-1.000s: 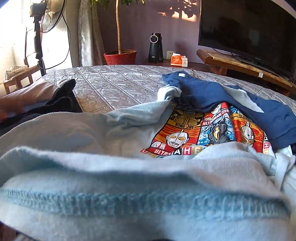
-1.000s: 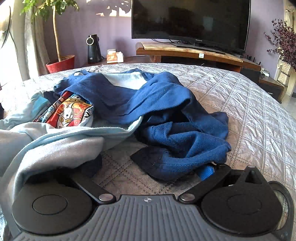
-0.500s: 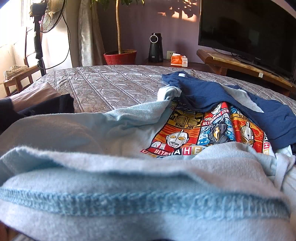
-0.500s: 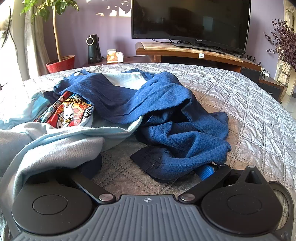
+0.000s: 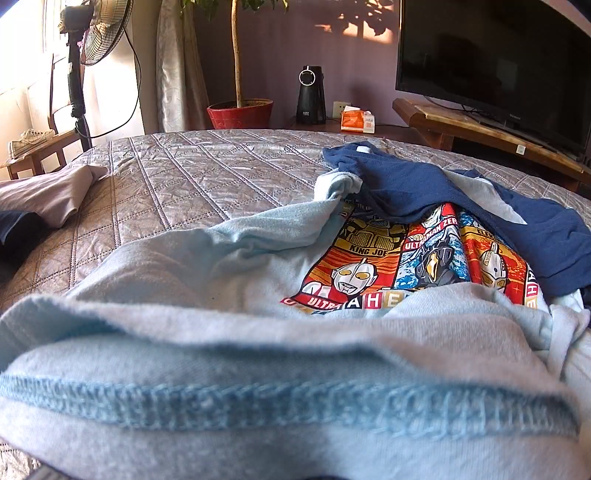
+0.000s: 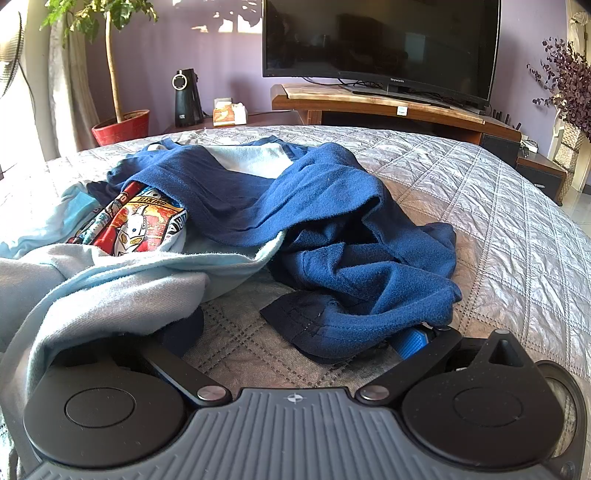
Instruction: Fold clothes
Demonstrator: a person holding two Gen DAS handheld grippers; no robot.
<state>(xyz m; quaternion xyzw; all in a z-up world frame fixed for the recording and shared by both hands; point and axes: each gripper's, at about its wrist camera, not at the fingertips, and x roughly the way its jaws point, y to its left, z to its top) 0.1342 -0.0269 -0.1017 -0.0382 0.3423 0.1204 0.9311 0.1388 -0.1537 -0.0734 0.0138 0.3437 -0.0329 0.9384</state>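
A light blue sweatshirt point(image 5: 207, 273) with a bright cartoon print point(image 5: 406, 266) lies crumpled on the quilted bed point(image 5: 192, 177). Its stitched hem point(image 5: 280, 406) fills the bottom of the left wrist view and hides my left gripper. A dark blue garment point(image 5: 480, 218) lies over its far side. In the right wrist view my right gripper point(image 6: 299, 332) is wide open and low on the bed. The sweatshirt point(image 6: 110, 291) drapes over its left finger. The dark blue garment point(image 6: 332, 236) covers its right blue fingertip point(image 6: 413, 341).
A folded grey and dark garment point(image 5: 44, 195) lies at the bed's left edge. Beyond the bed stand a fan point(image 5: 99, 33), a red plant pot point(image 5: 240, 112), a black appliance point(image 5: 311, 94), a tissue box point(image 5: 356, 120) and a TV point(image 6: 380, 40) on a wooden stand point(image 6: 373, 105).
In the left wrist view the folded grey and dark garment at the left has moved down and out toward the frame edge. The right wrist view is nearly unchanged.
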